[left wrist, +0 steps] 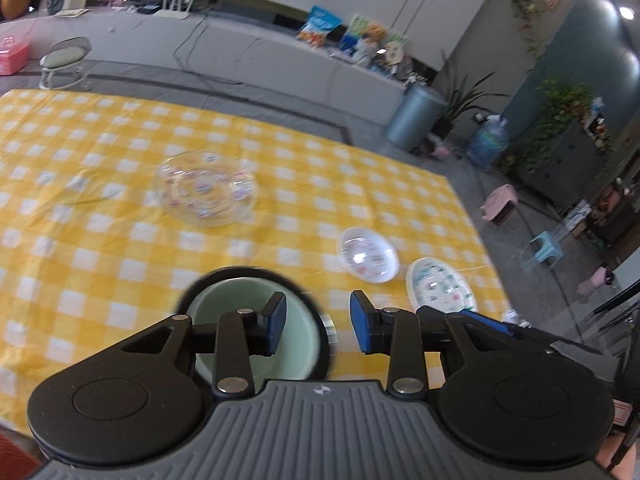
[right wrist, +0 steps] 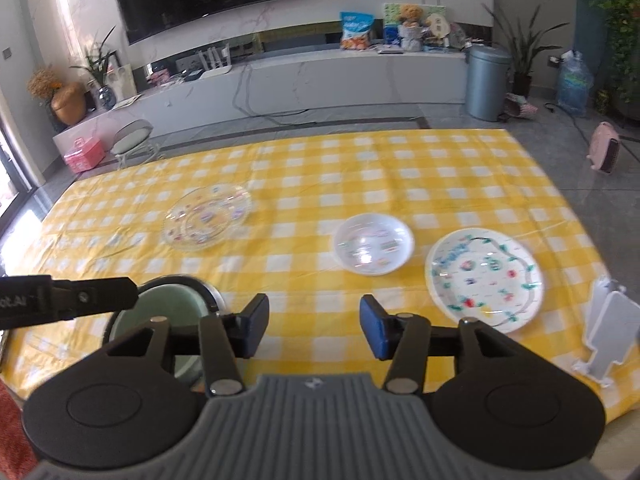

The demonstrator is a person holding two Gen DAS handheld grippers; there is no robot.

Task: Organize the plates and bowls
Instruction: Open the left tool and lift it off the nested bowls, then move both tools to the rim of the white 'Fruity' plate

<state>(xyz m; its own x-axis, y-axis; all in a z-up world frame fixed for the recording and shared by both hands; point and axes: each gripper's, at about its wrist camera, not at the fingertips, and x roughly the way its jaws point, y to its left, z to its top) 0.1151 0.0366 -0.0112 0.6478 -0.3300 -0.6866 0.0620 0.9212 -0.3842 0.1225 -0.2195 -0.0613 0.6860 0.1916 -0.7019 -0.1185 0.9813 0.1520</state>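
A green bowl with a dark rim [left wrist: 240,320] sits near the table's front left; it also shows in the right wrist view [right wrist: 168,304]. My left gripper [left wrist: 318,326] is open, its left finger over the bowl's inside and its right finger outside the rim. A clear patterned glass plate [left wrist: 206,188] [right wrist: 208,216] lies farther back. A small white bowl [left wrist: 368,254] [right wrist: 374,244] and a white patterned plate [left wrist: 440,286] [right wrist: 486,278] lie to the right. My right gripper [right wrist: 314,330] is open and empty above the cloth.
A yellow checked cloth [right wrist: 360,168] covers the table. A white rack [right wrist: 604,336] stands at the front right edge. The left gripper's arm [right wrist: 64,300] reaches in from the left. Beyond the table are a stool [right wrist: 132,140], a bin [right wrist: 486,82] and a long counter.
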